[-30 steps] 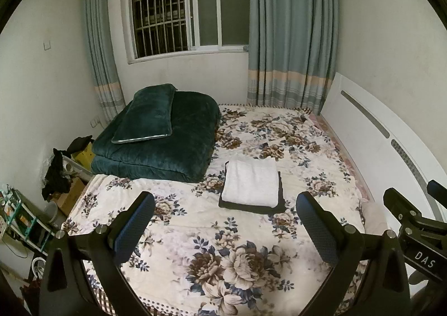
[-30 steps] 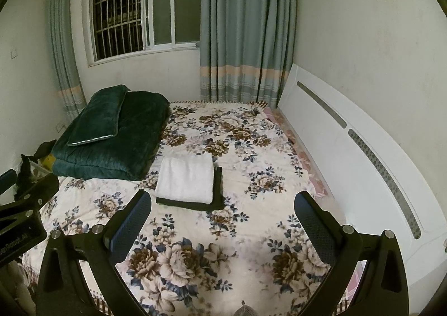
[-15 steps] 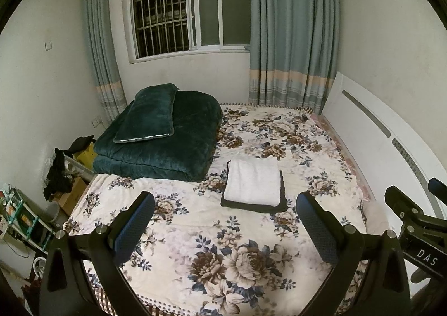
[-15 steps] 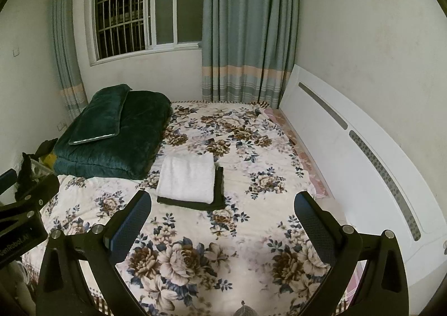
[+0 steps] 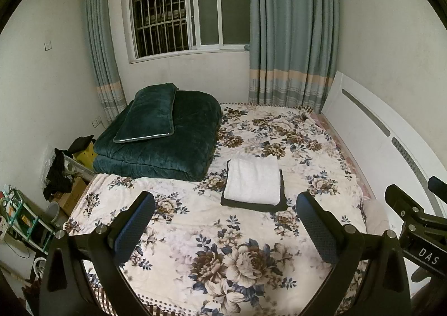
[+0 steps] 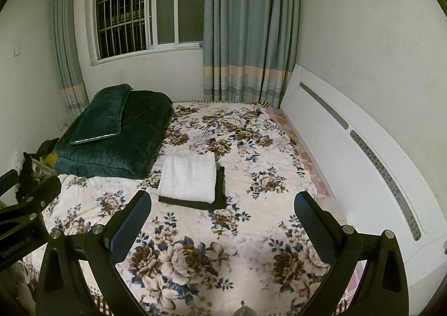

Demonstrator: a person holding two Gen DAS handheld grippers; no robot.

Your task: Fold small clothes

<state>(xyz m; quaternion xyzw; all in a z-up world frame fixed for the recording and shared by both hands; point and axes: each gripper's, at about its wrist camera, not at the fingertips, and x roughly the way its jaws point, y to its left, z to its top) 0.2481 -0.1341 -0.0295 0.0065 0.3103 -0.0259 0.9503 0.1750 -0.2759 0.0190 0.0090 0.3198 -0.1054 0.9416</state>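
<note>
A folded white cloth (image 5: 252,181) is seen lying on a folded dark cloth (image 5: 282,193), the two stacked near the middle of the bed (image 5: 293,131), on its floral bedspread (image 5: 195,221). The dark piece shows as a thin border along the near and right edges of the white one.

The left tongs (image 5: 225,218) are held above the near part of the bed with the fingers spread wide apart and nothing between them. In the left wrist view the stack lies ahead of the tongs, well apart from them, in line with the gap and slightly toward the right finger.

The right tongs (image 6: 222,218) are likewise held wide apart and grip nothing. In the right wrist view the white cloth (image 6: 188,177) and the dark cloth (image 6: 220,190) lie ahead and toward the left finger, apart from it.

Part of the right tongs' body is caught at the right edge of the left wrist view, and part of the left tongs' body at the left edge of the right wrist view.

A folded green quilt (image 5: 178,142) with a green pillow (image 5: 148,117) on top is set at the far left of the bed, just beside the stack. A white headboard (image 6: 349,153) runs along the right side.
</note>
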